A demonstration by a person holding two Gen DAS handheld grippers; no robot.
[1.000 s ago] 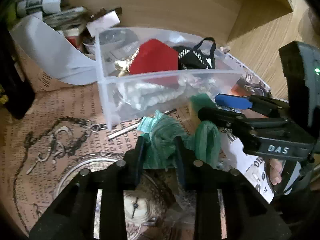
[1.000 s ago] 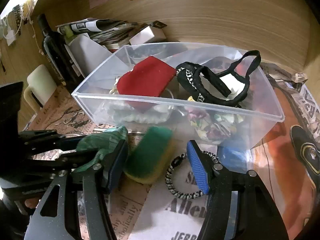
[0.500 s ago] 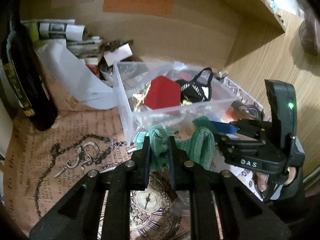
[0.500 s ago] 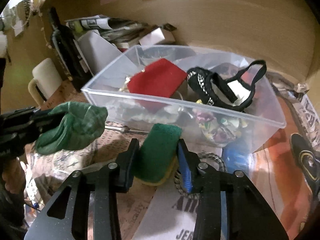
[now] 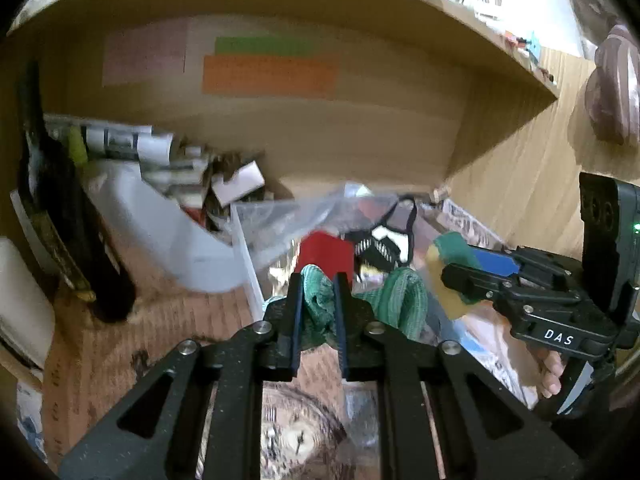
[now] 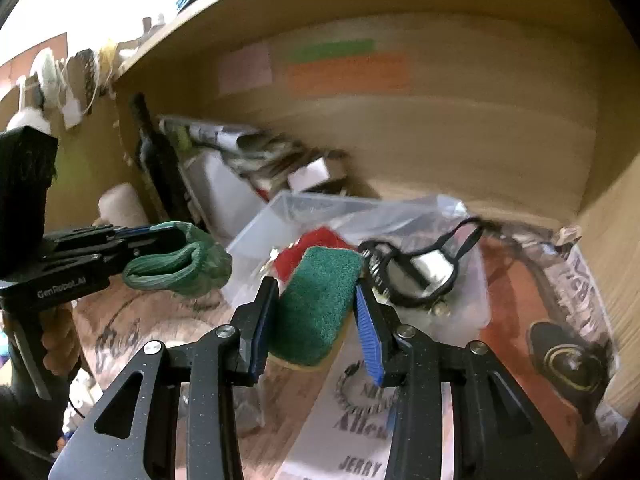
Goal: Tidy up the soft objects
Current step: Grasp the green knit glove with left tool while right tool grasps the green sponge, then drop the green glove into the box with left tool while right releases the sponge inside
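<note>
My left gripper (image 5: 317,280) is shut on a green knitted cloth (image 5: 400,304), held above the desk in front of the clear plastic bin (image 5: 280,216); the cloth also shows in the right wrist view (image 6: 180,264). My right gripper (image 6: 314,286) is shut on a green and yellow sponge (image 6: 316,300), lifted near the bin's front wall (image 6: 256,236); the sponge also shows in the left wrist view (image 5: 450,256). The bin holds a red cloth (image 5: 326,250) and a black strap item (image 6: 416,264).
A dark bottle (image 5: 60,216) and a white curved sheet (image 5: 168,236) stand left of the bin. Papers and boxes (image 6: 256,148) pile behind it. A beaded bracelet (image 6: 352,384) lies on the printed paper. The wooden back wall (image 5: 360,132) and shelf close the space.
Both grippers have risen and tilted up with their loads. The sponge has left the desk; the cloth now hangs higher, level with the bin's rim.
</note>
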